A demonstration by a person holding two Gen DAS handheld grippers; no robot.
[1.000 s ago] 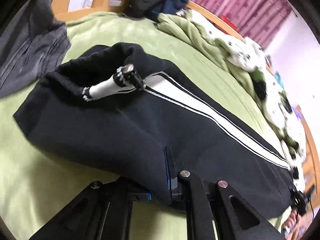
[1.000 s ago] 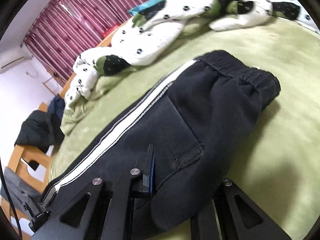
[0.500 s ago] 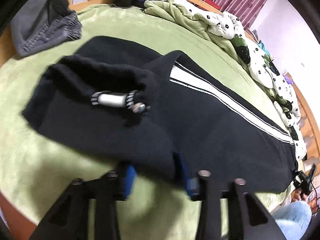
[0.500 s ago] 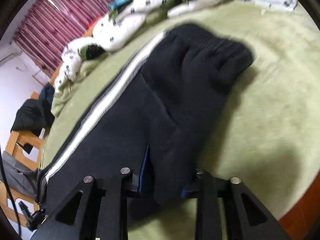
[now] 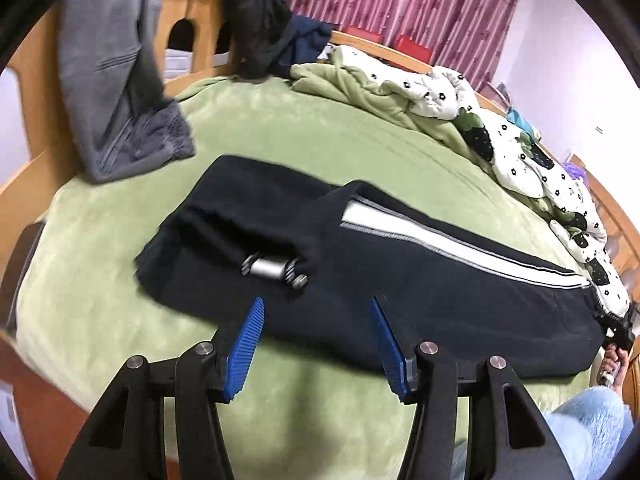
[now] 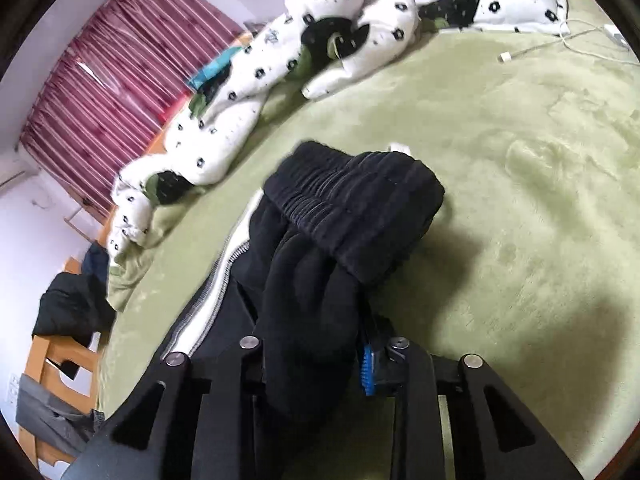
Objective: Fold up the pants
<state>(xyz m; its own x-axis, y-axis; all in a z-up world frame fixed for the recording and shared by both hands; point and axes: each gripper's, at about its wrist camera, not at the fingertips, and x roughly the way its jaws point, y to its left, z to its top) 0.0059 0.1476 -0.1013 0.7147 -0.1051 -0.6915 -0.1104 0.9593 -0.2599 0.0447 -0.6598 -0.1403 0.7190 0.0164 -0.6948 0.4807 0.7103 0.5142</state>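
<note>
black track pants (image 5: 400, 280) lying lengthwise on the green bed (image 5: 320, 132) | left tongs (image 5: 316, 336) just opening, standing apart, nothing between | right tongs (image 6: 316, 364) closing on bunched cloth near the waistband (image 6: 352, 200) | feeling soft, floppy, light; grabbing hems and waistband looks best

Wooden bed frame (image 5: 188, 12), maroon curtains (image 5: 400, 4)

Black pants (image 6: 320, 320) hide the right gripper (image 6: 316, 364)'s left pad; the drawstring end (image 5: 276, 270) is blurred.
</note>
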